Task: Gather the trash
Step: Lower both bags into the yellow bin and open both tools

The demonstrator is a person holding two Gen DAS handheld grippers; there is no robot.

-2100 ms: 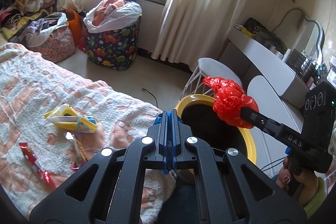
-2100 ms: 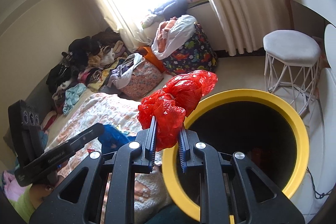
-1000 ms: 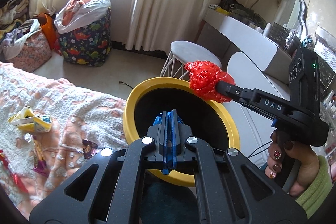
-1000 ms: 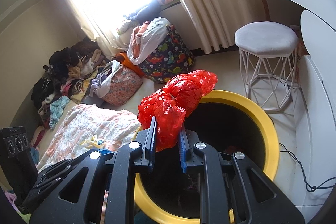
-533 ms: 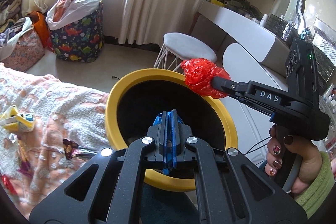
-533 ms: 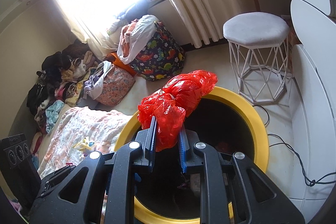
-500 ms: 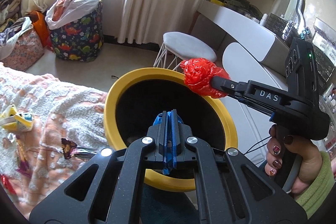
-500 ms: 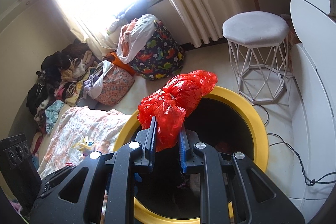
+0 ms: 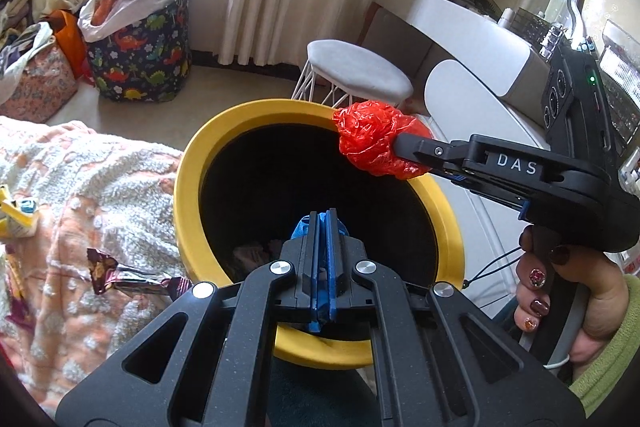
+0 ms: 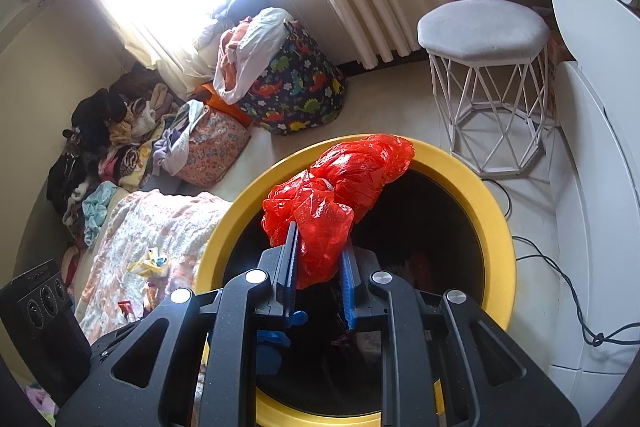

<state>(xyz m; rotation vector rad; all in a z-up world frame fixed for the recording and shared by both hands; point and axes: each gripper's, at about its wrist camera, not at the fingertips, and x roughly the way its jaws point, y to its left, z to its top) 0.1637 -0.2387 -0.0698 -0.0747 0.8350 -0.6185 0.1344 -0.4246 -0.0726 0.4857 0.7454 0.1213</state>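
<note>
A cluttered bedroom. A bed (image 9: 80,187) with a fuzzy peach and white blanket fills the left side. Beside it stands a bin (image 9: 188,187) with a yellow rim and a dark inside, its mouth open upward to take trash.

The right gripper (image 10: 320,267) is clamped on a crumpled red bag (image 10: 340,183), held over the bin's far rim, probably so that it falls inside when let go. A hand (image 9: 568,291) in a green sleeve holds that gripper's handle.

The left gripper (image 9: 322,227) points down into the bin's mouth. Its jaws are pressed together on a small blue scrap (image 9: 300,229), likely also waiting to be dropped.

More trash is left on the blanket: a brown wrapper (image 9: 120,273) near the bin and a yellow packet (image 9: 16,217), cut off by the left edge of the picture.

The bin's depths are nearly black; some litter lies at the bottom but cannot be identified. Most of the blue scrap is hidden between the pads, so what it is cannot be told.
</note>
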